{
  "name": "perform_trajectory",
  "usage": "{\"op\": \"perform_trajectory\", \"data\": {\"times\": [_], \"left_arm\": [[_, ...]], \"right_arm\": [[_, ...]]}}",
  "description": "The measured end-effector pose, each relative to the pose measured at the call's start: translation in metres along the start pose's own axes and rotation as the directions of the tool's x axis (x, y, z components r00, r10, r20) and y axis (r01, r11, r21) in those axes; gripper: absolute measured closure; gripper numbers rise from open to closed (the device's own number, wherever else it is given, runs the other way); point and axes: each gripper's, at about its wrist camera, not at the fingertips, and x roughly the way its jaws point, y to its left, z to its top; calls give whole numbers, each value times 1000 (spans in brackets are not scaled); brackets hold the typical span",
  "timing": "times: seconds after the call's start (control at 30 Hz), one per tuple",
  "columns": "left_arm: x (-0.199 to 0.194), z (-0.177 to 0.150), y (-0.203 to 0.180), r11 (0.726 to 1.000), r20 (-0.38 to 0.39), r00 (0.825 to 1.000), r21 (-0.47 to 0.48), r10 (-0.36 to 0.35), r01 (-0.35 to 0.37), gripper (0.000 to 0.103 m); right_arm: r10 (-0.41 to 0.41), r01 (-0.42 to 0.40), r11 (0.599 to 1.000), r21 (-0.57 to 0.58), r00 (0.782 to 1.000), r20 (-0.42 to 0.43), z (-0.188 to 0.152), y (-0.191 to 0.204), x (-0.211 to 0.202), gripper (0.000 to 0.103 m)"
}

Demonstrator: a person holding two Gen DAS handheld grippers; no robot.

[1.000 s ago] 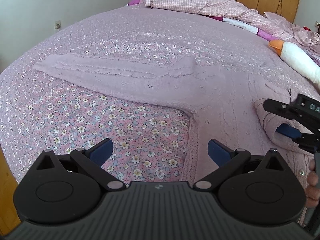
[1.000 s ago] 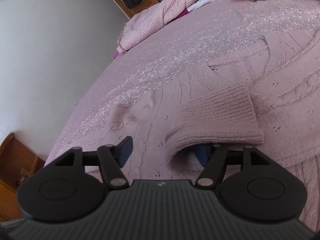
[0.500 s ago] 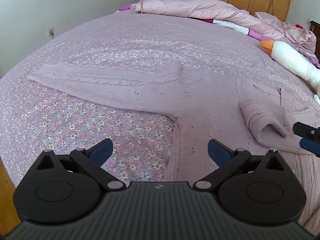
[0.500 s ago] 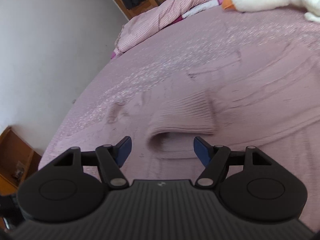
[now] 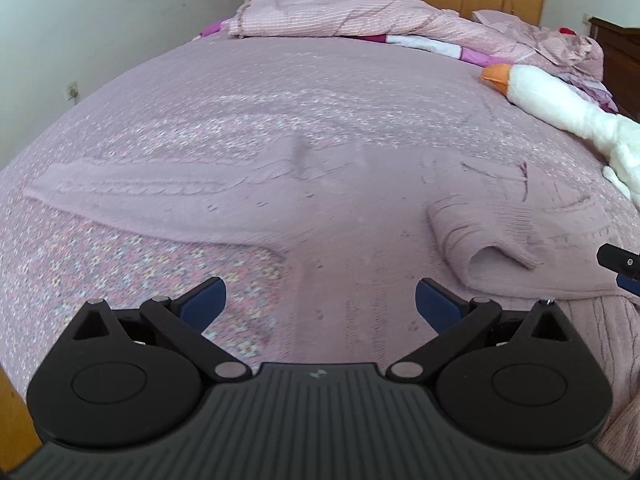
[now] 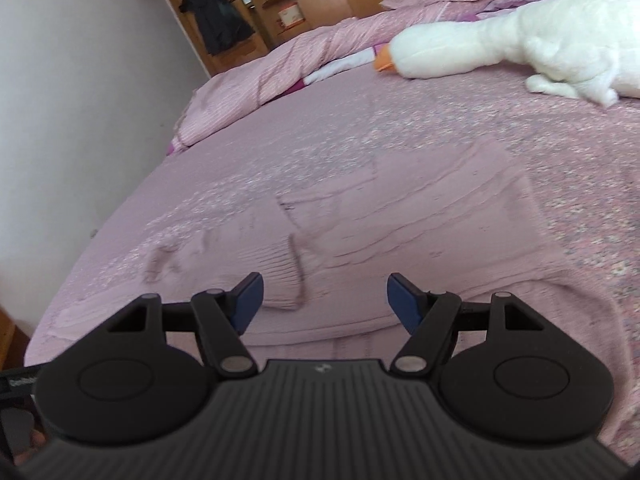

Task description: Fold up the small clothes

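A pink knit sweater lies flat on the flowered bedspread. Its left sleeve stretches out to the left. The other sleeve is folded over the body, and its ribbed cuff gapes toward me. My left gripper hovers open above the sweater's lower edge, holding nothing. Only a fingertip of my right gripper shows at the right edge of the left wrist view. In the right wrist view, the right gripper is open, just short of the folded cuff, with nothing between its pads.
A white plush goose with an orange beak lies at the bed's right side. A pink quilt is heaped at the far end before wooden wardrobes. A wall runs along the left, and a wooden edge shows at the near left.
The right gripper's finger has come out of the sleeve cuff, and the gripper has drawn back from it. The cuff now rests on the sweater's body. The left gripper has also drawn back and swung right.
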Motion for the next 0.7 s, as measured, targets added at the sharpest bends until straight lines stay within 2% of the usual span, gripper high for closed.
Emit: {"op": "perform_trajectory", "data": {"times": [0.27, 0.43, 0.57, 0.7], "left_arm": [[9, 13, -44, 995, -1, 999, 87, -48, 48, 0], [22, 18, -82, 980, -7, 995, 177, -95, 95, 0], [35, 16, -116, 956, -2, 992, 265, -126, 122, 0], [53, 8, -149, 907, 15, 994, 412, -107, 91, 0]], "right_arm": [[-57, 57, 998, 9, 998, 22, 4, -26, -6, 32], [-100, 99, 995, 20, 995, 24, 8, -42, -6, 32], [-117, 116, 992, 52, 993, 11, 4, -55, -4, 32], [-124, 124, 990, 67, 992, -8, -1, -65, -1, 32]]}}
